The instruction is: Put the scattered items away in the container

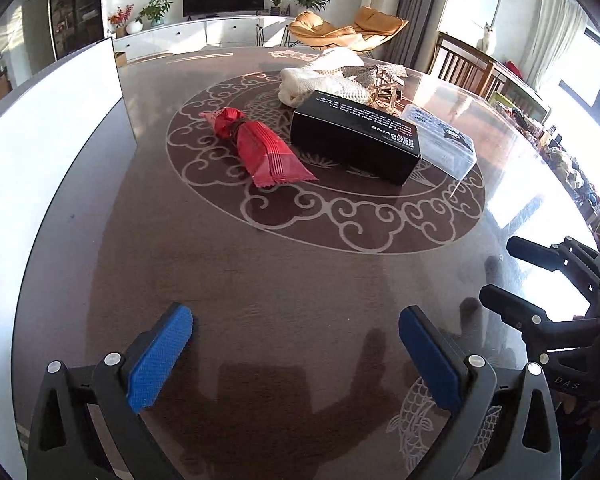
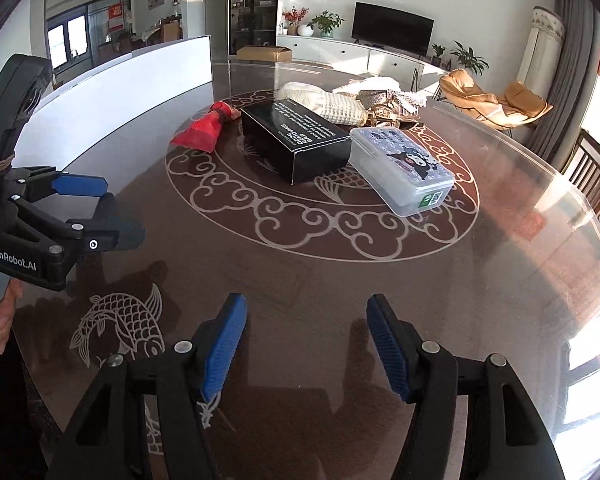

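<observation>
the red packet (image 1: 256, 146) lies ahead of the empty, wide-spread left claw (image 1: 296, 354), long axis slanting left-far to right-near; right claw (image 2: 304, 346) gapes empty too

Bright window daylight, glare on glossy table (image 1: 540, 208), fisheye-bent edges, perhaps slightly soft

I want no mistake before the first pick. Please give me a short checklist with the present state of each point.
1. Left gripper open and empty: ok.
2. Right gripper open and empty: ok.
3. Red packet lies free, touching nothing: ok.
4. Black box free of the clear plastic box: not ok, they lie side by side and seem to touch.
5. Container for the items identified: cannot tell.
6. Bare table between grippers and items: ok.
</observation>
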The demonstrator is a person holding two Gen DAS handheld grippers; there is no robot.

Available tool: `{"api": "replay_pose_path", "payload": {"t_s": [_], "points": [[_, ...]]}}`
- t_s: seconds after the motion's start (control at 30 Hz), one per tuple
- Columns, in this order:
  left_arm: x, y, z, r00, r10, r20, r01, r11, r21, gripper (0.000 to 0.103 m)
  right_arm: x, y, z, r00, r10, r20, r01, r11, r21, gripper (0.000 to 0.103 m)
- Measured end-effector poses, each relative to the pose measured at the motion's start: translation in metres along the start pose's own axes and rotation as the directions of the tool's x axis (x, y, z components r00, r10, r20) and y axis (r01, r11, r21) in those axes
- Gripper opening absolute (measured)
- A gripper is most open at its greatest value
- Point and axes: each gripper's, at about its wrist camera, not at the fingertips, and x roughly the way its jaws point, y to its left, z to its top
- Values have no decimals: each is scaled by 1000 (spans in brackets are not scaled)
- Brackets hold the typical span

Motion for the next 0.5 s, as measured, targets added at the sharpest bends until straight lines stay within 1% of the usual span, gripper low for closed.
{"api": "replay_pose_path", "payload": {"t_s": [0.07,0.2,0.3,0.4,0.43,0.5], "points": [[3,-4,0,1000,0,1,0,1000,5,103,4,8,5,1000,-1,8,1,1000,-11,64],[12,-19,-1,996,81,-24,-79,994,79,103,7,9,7,1000,22,2,-22,1000,8,64],[12,-22,-3,997,80,-23,-78,993,89,103,10,-2,8,998,70,-4,-70,995,68,66],[12,-21,-3,997,80,-23,-77,993,88,103,10,3,9,999,50,-8,-50,997,54,67],[12,-21,-3,997,80,-22,-78,993,88,103,11,3,9,999,44,-10,-43,998,56,69],[11,-22,-4,996,82,-21,-80,993,86,103,12,0,9,998,55,-11,-54,996,71,70]]}}
